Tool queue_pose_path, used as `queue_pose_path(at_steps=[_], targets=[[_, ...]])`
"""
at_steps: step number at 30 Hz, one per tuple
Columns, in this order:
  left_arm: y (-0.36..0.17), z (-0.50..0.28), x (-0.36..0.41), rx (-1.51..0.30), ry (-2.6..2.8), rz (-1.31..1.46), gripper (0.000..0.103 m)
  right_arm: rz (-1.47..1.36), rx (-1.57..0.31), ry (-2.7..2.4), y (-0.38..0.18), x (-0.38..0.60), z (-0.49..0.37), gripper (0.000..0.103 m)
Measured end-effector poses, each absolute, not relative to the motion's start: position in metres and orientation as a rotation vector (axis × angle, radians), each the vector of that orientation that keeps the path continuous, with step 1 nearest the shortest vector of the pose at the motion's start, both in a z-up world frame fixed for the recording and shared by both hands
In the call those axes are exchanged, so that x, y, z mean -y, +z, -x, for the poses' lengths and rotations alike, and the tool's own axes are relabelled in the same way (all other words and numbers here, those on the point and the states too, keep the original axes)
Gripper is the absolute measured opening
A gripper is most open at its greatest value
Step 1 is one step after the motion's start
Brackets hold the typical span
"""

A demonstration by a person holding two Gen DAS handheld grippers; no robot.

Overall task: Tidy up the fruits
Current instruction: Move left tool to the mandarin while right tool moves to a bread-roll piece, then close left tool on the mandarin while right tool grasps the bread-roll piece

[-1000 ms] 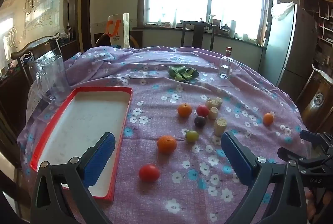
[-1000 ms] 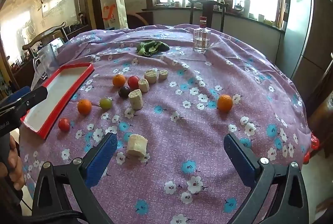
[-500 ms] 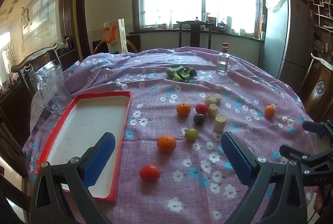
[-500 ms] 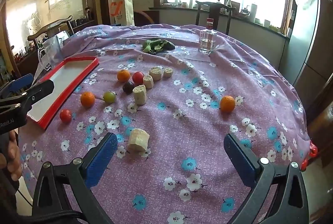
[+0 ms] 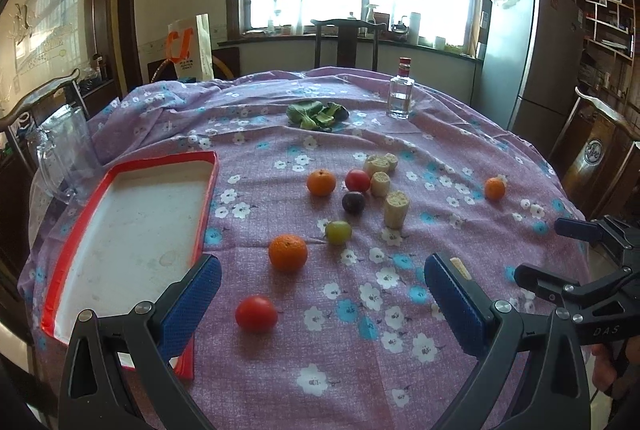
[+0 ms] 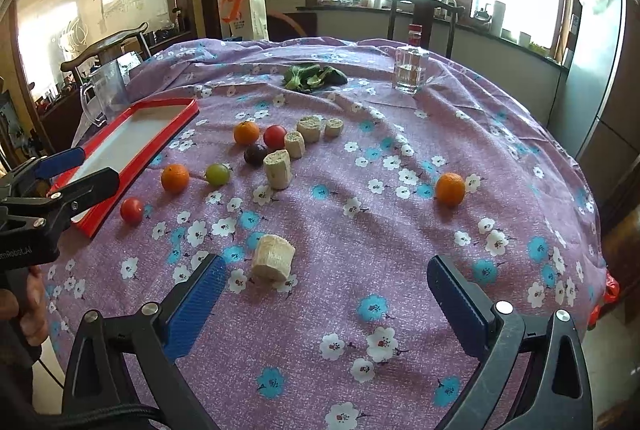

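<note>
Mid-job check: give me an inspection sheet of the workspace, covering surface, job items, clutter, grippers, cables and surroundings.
Surface: round table under a purple flowered cloth, wrinkled.
Job's things: red tray holds nothing; three oranges, nearest; two red fruits, nearest; green fruit; dark fruit; all on the cloth.
Clutter: pale cut chunks, nearest; leafy greens; glass bottle; clear jug.
Grippers: left gripper open, nothing between its fingers; right gripper open, jaws just narrowed slightly, gripping nothing.
Cables: thin cord beneath the person's left hand.
Surroundings: window, chairs, fridge.
</note>
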State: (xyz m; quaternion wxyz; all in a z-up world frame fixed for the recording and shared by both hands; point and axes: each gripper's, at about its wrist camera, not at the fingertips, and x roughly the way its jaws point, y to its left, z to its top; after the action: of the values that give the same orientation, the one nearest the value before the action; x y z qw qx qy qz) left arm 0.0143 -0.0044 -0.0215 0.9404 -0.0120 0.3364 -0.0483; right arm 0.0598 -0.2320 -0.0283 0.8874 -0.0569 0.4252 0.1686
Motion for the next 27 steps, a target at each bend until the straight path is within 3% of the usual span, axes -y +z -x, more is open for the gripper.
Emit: queue_pose_path(at_steps=[6, 13, 21, 23, 27], targets=[[-0.028, -0.055, -0.010, -0.758, -0.132, 0.025, 0.100, 0.070, -0.958, 0.433, -0.046, 0.225, -0.069, 0.083], [-0.051, -0.107, -0.024, -0.874, -0.126, -0.038, 0.067, 0.050, -1.019, 0.494, -0.064, 0.207, -0.079, 0.064], [-0.076, -0.153, -0.010, -0.936, -0.097, -0.101, 0.061, 0.099, -1.066, 0.513, -0.082, 0.186, -0.091, 0.051], [-0.089, -0.152, -0.003, -0.939, -0.093, -0.112, 0.061, 0.107, -1.084, 0.508, -0.088, 0.183, -0.095, 0.043], [-0.099, -0.160, -0.004, -0.962, -0.107, -0.083, 0.045, 0.118, -1.079, 0.492, -0.092, 0.182, -0.098, 0.032]])
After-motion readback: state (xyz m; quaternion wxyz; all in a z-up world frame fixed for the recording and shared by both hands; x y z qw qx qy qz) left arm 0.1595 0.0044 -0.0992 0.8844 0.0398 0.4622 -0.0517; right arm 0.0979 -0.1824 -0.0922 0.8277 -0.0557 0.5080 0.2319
